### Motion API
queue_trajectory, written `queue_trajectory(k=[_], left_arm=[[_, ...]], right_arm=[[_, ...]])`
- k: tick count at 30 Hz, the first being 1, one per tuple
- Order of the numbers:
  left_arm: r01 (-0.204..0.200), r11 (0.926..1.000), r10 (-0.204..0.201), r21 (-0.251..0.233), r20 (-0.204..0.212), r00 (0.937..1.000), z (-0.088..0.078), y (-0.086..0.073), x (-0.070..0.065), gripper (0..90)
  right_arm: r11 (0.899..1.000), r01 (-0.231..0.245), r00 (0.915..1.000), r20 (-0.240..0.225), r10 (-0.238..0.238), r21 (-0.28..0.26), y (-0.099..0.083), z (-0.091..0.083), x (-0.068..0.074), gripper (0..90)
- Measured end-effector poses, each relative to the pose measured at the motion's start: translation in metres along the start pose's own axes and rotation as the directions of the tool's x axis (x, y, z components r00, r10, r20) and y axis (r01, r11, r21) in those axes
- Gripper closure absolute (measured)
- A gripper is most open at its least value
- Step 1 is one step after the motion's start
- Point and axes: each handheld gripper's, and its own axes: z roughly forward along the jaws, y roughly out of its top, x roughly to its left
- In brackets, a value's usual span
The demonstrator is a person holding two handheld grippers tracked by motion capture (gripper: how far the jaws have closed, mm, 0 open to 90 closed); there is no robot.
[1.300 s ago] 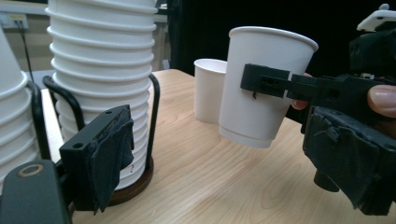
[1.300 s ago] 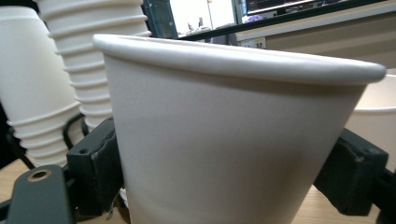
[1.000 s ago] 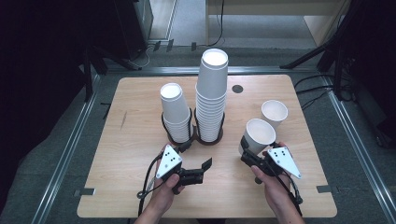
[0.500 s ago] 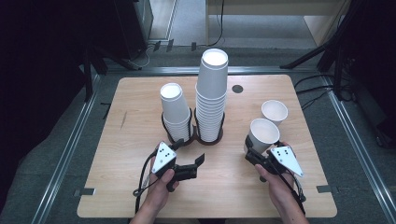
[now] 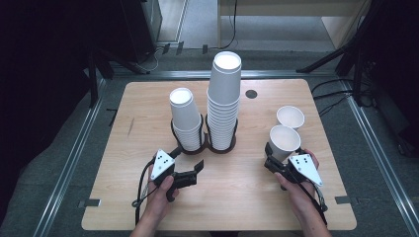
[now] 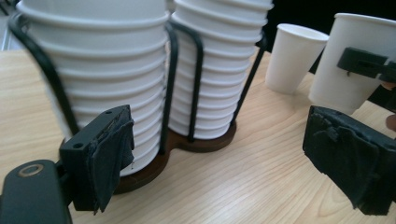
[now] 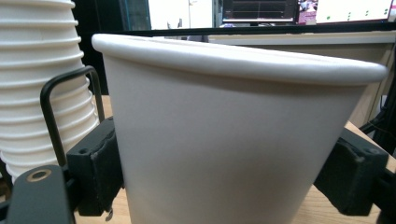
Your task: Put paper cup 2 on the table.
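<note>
Both my hands have drawn back toward me since the earlier frame, the cup (image 5: 284, 142) coming along. My right gripper (image 5: 274, 159) clamps that cup upright by its sides, just before a second cup (image 5: 290, 117) on the worktop (image 5: 237, 197). My left gripper (image 5: 195, 170) gapes empty near the cup stacks (image 5: 223, 98).

On the pale wooden worktop (image 5: 237, 197), a dark wire two-ring holder (image 5: 203, 146) sits mid-way, with the shorter stack of white paper cups (image 5: 185, 118) left of the taller stack of white paper cups (image 5: 223, 101). To their right, a loose white paper cup (image 5: 290, 117) stands just behind the white paper cup (image 5: 283, 142) clasped in the right tool (image 5: 274, 159). The left tool (image 5: 196, 170) lies in front of the holder.
</note>
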Motion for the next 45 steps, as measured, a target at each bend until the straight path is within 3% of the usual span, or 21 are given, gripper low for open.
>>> queue_trajectory(k=[9, 12, 14, 19, 36, 41, 45], left_arm=[[0.016, 0.9995, -0.016, 0.026, -0.028, 0.9995, -0.008, -0.01, 0.012, 9.2], [0.025, 0.9993, -0.024, 0.029, -0.047, 0.9986, -0.013, -0.013, 0.018, 9.2], [0.033, 0.999, -0.031, 0.029, -0.061, 0.9976, -0.017, -0.016, 0.022, 9.2], [0.047, 0.9979, -0.043, 0.045, -0.091, 0.9949, -0.027, -0.024, 0.031, 9.2], [0.075, 0.9958, -0.066, 0.053, -0.166, 0.984, -0.058, -0.037, 0.052, 9.2], [0.092, 0.9946, -0.082, 0.047, -0.188, 0.9787, -0.062, -0.039, 0.059, 9.2], [0.091, 0.9943, -0.078, 0.057, -0.191, 0.9784, -0.06, -0.042, 0.059, 9.2]], right_arm=[[0.998, 0.053, 0.9965, -0.065, -0.052, 0.025, -0.009, 0.003, 0.003, 14.1], [0.998, 0.063, 0.9959, -0.067, -0.061, 0.028, -0.01, 0.003, 0.005, 14.2], [0.997, 0.059, 0.9956, -0.075, -0.056, 0.041, -0.011, 0.003, 0.006, 14.2], [0.989, 0.111, 0.991, -0.086, -0.103, 0.095, -0.015, 0.004, 0.008, 14.0], [0.979, 0.147, 0.9869, -0.087, -0.136, 0.14, -0.019, 0.006, 0.012, 13.6], [0.978, 0.142, 0.9876, -0.089, -0.13, 0.151, -0.02, 0.006, 0.012, 13.5], [0.978, 0.145, 0.9864, -0.1, -0.131, 0.153, -0.02, 0.005, 0.013, 13.3]])
